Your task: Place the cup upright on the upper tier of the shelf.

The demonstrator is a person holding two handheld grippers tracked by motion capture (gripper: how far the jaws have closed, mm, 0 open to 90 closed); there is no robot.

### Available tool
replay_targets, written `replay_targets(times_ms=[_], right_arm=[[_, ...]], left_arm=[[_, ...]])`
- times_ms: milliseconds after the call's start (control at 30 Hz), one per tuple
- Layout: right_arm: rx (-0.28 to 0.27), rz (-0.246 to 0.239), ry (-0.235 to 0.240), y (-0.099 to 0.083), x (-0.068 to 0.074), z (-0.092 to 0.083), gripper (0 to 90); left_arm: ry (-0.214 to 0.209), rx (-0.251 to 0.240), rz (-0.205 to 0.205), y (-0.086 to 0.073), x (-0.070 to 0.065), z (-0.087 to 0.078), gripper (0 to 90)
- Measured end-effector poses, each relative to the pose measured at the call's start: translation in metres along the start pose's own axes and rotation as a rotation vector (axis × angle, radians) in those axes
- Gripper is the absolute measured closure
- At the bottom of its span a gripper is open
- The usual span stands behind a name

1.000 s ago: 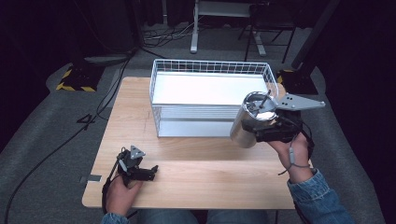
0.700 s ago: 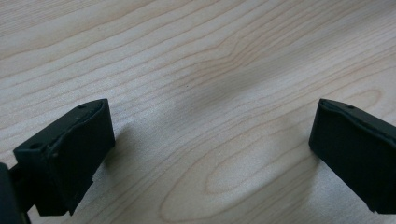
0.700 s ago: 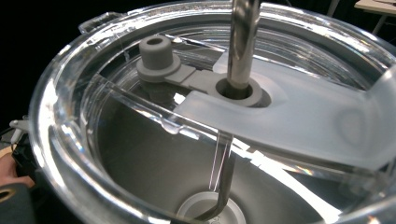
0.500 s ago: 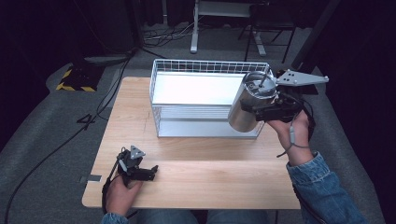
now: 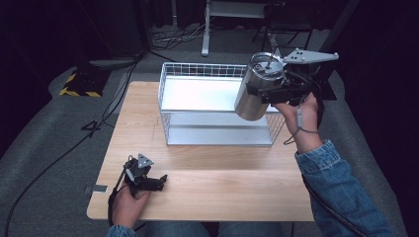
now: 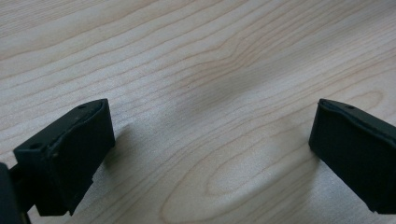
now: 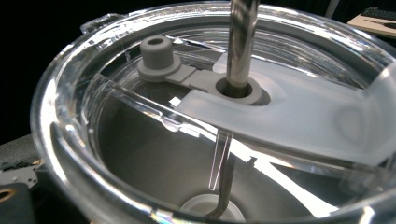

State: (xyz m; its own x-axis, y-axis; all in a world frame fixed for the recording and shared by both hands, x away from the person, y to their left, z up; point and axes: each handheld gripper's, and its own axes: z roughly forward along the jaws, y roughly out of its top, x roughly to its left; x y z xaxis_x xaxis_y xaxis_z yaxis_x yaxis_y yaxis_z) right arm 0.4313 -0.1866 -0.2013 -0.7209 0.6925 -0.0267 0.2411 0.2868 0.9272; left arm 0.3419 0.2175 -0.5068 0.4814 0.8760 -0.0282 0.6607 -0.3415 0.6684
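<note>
High view: a steel tumbler point(image 5: 259, 90) with a clear lid and a metal straw is held up in the air by the right hand-held gripper point(image 5: 267, 91), clamped on it near the top. It's tilted, base hanging over the right end of the white wire basket point(image 5: 215, 106) that sits at the back of the wooden surface point(image 5: 207, 173). The left hand-held gripper point(image 5: 157, 181) is parked low near the front left corner, well apart from everything.

Left gripper view: the jaws are spread wide with nothing between them, just bare wood grain point(image 6: 210, 93) underneath. So that one is released and idle.

Right gripper view: the clear lid point(image 7: 140, 116) is seen from very close, with the metal straw point(image 7: 240, 42) poked through its grey silicone tab point(image 7: 187, 74) and running down inside. The jaws themselves are hidden here.

Looks like the tumbler is meant for the basket. To do it well, it should probably be levelled upright first, carried past the wire rim so the base isn't caught, lowered until it's seated on the floor, and only then let go. The straw could swing if it's tipped further.
</note>
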Motion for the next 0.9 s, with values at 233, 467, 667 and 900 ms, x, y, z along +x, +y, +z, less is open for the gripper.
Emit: replay_targets(times_ms=[233,467,667,900], right_arm=[[0.008,-0.007,-0.019,0.014,-0.006,0.026,3.7],[0.005,0.009,-0.022,0.022,-0.009,0.054,3.7],[-0.002,0.008,-0.021,0.027,-0.01,0.075,3.7],[-0.002,0.023,-0.023,0.027,-0.013,0.094,3.7]], left_arm=[[0.0,0.0,0.0,0.0,0.0,0.0,0.6],[0.001,0.002,0.001,0.0,0.0,0.0,0.6],[0.0,0.003,0.0,0.0,0.0,0.0,0.6],[0.0,0.003,-0.001,0.0,0.0,0.0,0.6]])
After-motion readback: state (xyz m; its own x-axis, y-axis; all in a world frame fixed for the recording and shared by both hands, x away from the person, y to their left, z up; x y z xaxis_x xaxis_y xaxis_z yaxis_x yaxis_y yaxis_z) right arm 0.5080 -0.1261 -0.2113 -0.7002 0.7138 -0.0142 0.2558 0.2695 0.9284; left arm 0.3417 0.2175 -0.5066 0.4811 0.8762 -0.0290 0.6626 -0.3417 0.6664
